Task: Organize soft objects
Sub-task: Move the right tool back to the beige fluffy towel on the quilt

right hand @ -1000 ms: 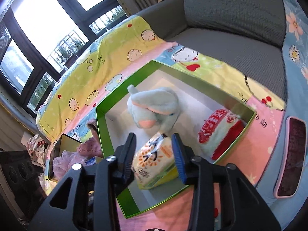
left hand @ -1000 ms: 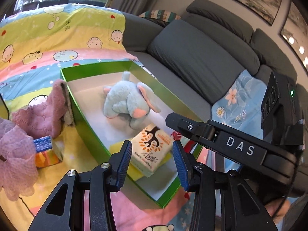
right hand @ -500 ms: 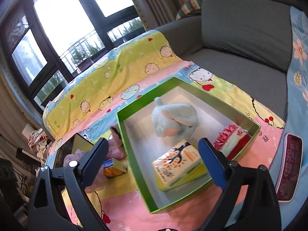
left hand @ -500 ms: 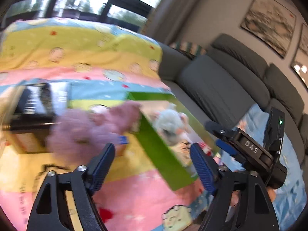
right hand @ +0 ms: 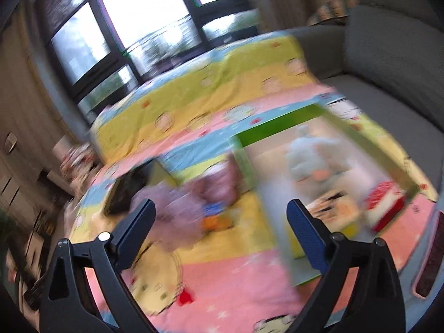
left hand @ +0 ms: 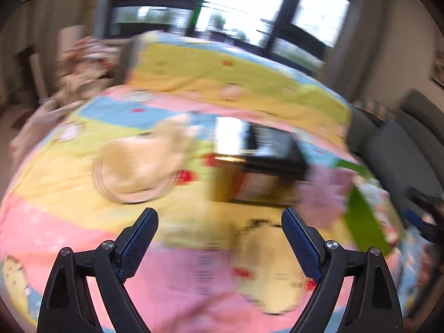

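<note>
Both views are motion-blurred. In the right wrist view the green box (right hand: 277, 123) holds a pale blue plush elephant (right hand: 310, 158), an orange-printed tissue pack (right hand: 333, 208) and a red-and-white soft item (right hand: 385, 202). Left of the box lie a pink knitted piece (right hand: 219, 183), a lilac mesh puff (right hand: 172, 205) and a small blue-and-orange pack (right hand: 216, 219). My right gripper (right hand: 222, 222) hangs open above the blanket with nothing between its fingers. My left gripper (left hand: 219, 238) is empty and its jaws are opening; the pink soft things (left hand: 322, 191) and the green box (left hand: 360, 222) lie to its right.
A cartoon-print blanket (left hand: 166, 105) covers the surface. A dark open box (left hand: 274, 149) stands left of the green one. A grey sofa (right hand: 388, 55) runs along the right, windows are behind, and a pink-cased phone (right hand: 430, 252) lies at the right edge.
My right gripper let go of the tissue pack in the green box, opened wide and pulled back. The left gripper opened and swung left, away from the box, over the blanket.
</note>
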Motion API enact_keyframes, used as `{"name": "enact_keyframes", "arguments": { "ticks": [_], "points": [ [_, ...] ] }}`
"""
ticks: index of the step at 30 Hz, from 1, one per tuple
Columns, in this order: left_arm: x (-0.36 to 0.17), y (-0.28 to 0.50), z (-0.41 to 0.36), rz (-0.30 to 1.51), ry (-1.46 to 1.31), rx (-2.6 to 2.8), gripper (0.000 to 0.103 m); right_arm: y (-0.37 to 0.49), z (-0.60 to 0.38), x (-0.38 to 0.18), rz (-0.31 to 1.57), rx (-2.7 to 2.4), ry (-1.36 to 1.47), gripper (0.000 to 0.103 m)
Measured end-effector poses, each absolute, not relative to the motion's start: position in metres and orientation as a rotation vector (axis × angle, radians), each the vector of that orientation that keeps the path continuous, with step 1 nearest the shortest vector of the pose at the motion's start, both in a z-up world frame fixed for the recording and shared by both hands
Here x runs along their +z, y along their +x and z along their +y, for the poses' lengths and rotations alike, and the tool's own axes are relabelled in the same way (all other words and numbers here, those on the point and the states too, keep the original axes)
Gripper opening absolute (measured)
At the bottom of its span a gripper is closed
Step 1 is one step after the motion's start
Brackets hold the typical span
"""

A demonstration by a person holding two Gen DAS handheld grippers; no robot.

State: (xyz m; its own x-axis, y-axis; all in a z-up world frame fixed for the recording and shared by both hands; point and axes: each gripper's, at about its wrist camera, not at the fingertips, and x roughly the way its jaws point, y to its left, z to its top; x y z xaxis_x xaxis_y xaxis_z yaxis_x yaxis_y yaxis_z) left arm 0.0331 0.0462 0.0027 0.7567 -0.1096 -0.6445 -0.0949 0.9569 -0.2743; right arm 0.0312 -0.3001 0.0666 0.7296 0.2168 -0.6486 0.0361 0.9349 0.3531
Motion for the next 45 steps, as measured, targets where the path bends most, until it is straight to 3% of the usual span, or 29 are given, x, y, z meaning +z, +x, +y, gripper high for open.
{"name": "enact_keyframes", "arguments": {
  "ticks": [9,17,25,33,38,39,40,42,45],
  "points": [
    [-0.036,0.024,0.143,0.755,-0.448,0.293,0.091,0.048,-0.169,0.060,0.887,0.468,0.276,0.097],
    [-0.048,0.016,0.181,0.785,-0.584,0.363,0.091,0.104,-0.034,0.040,1.034,0.561,0.307,0.095],
    [-0.053,0.013,0.199,0.809,-0.624,0.395,0.091,0.174,0.080,0.005,1.150,0.466,0.012,0.095],
    [-0.054,0.016,0.206,0.825,-0.662,0.341,0.091,0.229,0.109,-0.054,1.207,0.319,-0.174,0.094],
    [-0.053,0.017,0.207,0.821,-0.678,0.308,0.091,0.242,0.104,-0.075,1.223,0.338,-0.160,0.078],
    [-0.052,0.017,0.207,0.819,-0.680,0.306,0.091,0.241,0.104,-0.074,1.209,0.341,-0.165,0.066],
    [-0.052,0.016,0.207,0.819,-0.681,0.311,0.091,0.239,0.105,-0.072,1.187,0.347,-0.180,0.046],
    [-0.053,0.016,0.207,0.819,-0.673,0.322,0.091,0.235,0.106,-0.067,1.151,0.380,-0.188,0.022],
    [-0.053,0.016,0.206,0.819,-0.666,0.331,0.091,0.228,0.103,-0.058,1.133,0.407,-0.179,0.017]
  ]
}}
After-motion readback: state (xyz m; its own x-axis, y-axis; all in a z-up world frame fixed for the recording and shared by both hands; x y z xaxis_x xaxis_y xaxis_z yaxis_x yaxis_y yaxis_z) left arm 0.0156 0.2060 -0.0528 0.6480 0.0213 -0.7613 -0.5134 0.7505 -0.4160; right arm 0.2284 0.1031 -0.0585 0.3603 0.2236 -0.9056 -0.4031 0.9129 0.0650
